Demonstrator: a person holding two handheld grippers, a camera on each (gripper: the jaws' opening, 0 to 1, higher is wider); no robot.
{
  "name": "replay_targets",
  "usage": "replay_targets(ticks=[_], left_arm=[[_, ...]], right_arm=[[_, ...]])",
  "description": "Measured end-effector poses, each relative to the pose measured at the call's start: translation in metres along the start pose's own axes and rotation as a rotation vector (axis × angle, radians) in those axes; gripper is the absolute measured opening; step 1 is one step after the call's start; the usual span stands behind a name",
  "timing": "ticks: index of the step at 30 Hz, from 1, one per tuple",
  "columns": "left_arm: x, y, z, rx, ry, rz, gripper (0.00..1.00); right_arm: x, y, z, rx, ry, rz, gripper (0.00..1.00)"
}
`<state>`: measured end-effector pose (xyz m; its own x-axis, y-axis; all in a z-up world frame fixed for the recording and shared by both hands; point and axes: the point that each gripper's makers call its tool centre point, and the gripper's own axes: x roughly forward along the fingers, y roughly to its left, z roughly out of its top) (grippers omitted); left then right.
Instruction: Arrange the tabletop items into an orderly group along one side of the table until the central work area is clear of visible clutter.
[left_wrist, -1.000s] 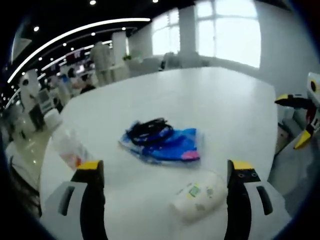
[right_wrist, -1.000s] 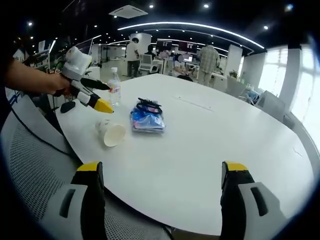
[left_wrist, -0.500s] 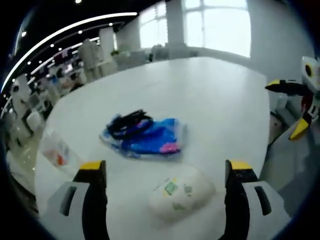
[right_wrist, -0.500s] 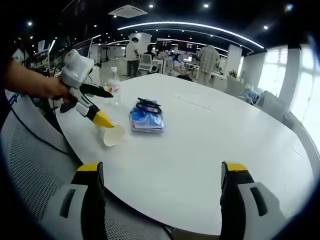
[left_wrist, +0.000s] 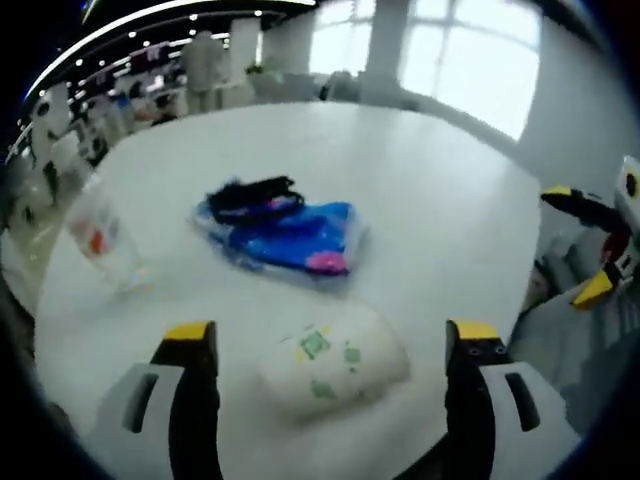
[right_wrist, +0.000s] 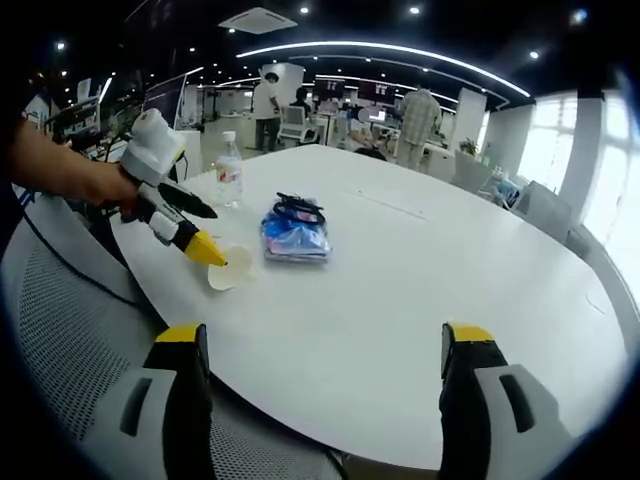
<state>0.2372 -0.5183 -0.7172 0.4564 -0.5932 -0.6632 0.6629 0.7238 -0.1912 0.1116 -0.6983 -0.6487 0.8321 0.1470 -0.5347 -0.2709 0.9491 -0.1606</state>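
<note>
A white paper cup (left_wrist: 332, 360) with green print lies on its side on the white table (left_wrist: 440, 180), near its edge. My left gripper (left_wrist: 330, 338) is open, one jaw on each side of the cup, not closed on it. In the right gripper view a hand holds that left gripper (right_wrist: 203, 228) low over the cup (right_wrist: 228, 271). Beyond the cup lies a blue packet (left_wrist: 290, 232) with a black cable on it, and a clear water bottle (left_wrist: 100, 240) stands to the left. My right gripper (right_wrist: 322, 336) is open over the table's edge, holding nothing.
The packet (right_wrist: 295, 236) and the bottle (right_wrist: 229, 172) sit close together near the table's (right_wrist: 430, 260) left side. A grey mesh chair (right_wrist: 60, 330) stands by the edge. People and desks are far behind. My right gripper (left_wrist: 590, 250) shows past the table's edge.
My left gripper has come down and forward to the cup, which now lies between its jaws. The right gripper has stayed still.
</note>
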Motion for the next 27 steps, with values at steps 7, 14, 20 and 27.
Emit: replay_targets(ticks=[7, 14, 20, 27], left_arm=[[0.002, 0.007, -0.009, -0.082, 0.036, -0.003, 0.85], [0.005, 0.004, -0.018, -0.195, 0.067, -0.028, 0.79], [0.009, 0.004, -0.02, -0.253, 0.08, -0.029, 0.76], [0.016, 0.001, -0.026, -0.238, 0.114, -0.017, 0.71]], right_arm=[[0.0, 0.0, -0.001, -0.001, 0.004, -0.001, 0.96], [0.0, -0.001, -0.001, 0.001, 0.004, -0.004, 0.95], [0.0, -0.001, -0.001, 0.003, 0.002, -0.007, 0.95], [0.0, -0.002, -0.001, 0.004, 0.002, -0.012, 0.94]])
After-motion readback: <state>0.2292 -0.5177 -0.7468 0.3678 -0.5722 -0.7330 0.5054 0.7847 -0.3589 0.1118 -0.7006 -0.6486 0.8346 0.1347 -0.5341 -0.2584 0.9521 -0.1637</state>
